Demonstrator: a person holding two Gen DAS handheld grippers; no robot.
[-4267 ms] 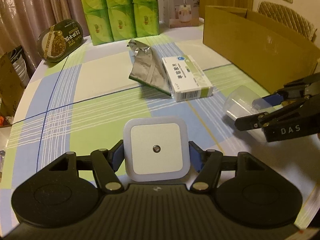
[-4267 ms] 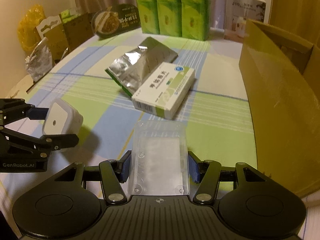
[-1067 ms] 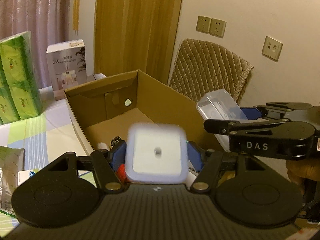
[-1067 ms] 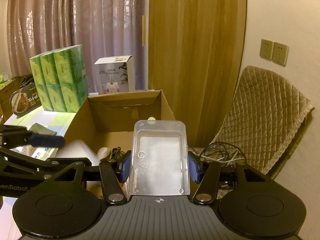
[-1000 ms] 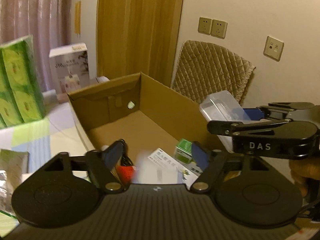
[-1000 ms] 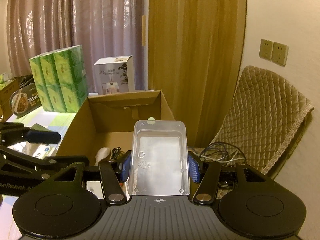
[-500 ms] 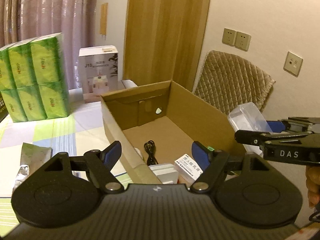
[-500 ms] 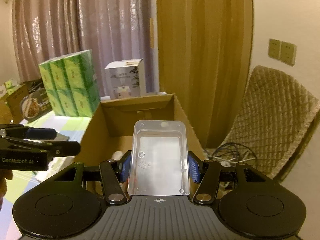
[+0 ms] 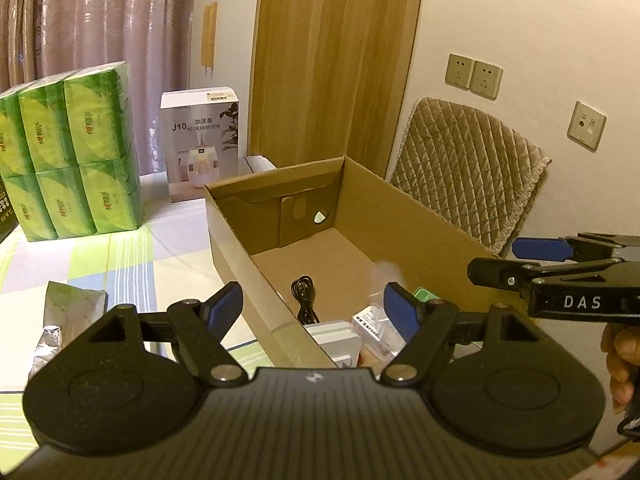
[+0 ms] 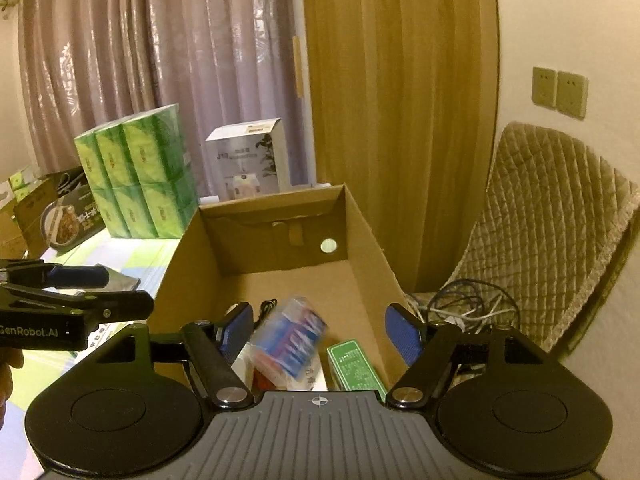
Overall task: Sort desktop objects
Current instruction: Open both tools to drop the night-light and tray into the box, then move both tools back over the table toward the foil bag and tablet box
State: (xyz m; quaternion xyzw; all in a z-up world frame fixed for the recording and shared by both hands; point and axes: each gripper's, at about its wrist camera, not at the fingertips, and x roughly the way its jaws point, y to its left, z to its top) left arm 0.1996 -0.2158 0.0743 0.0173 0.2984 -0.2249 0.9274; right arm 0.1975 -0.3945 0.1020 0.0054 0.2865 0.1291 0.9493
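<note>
An open cardboard box (image 9: 240,248) stands on the table's right side. My left gripper (image 9: 312,306) hangs open and empty over its near left wall. The white square night light (image 9: 332,336) lies inside the box. My right gripper (image 10: 320,330) is over the box's near end and its jaws are opening. The clear plastic case (image 10: 292,332) is a tilted blur below and between them, free of the pads. In the left wrist view the right gripper (image 9: 500,260) is at the right edge; in the right wrist view the left gripper (image 10: 108,290) is at the left.
Inside the box (image 10: 372,248) lie a black cable (image 9: 304,292), a small green carton (image 10: 352,364) and a white packet. Green tissue packs (image 9: 72,160), a humidifier carton (image 9: 200,140) and a foil pouch (image 9: 68,308) are on the checked tablecloth. A quilted chair (image 9: 468,168) and loose cords (image 10: 468,308) are right of the box.
The night light left my left gripper and dropped into the box; that gripper then drew back to the left. The right jaws spread and the clear case slipped out of them.
</note>
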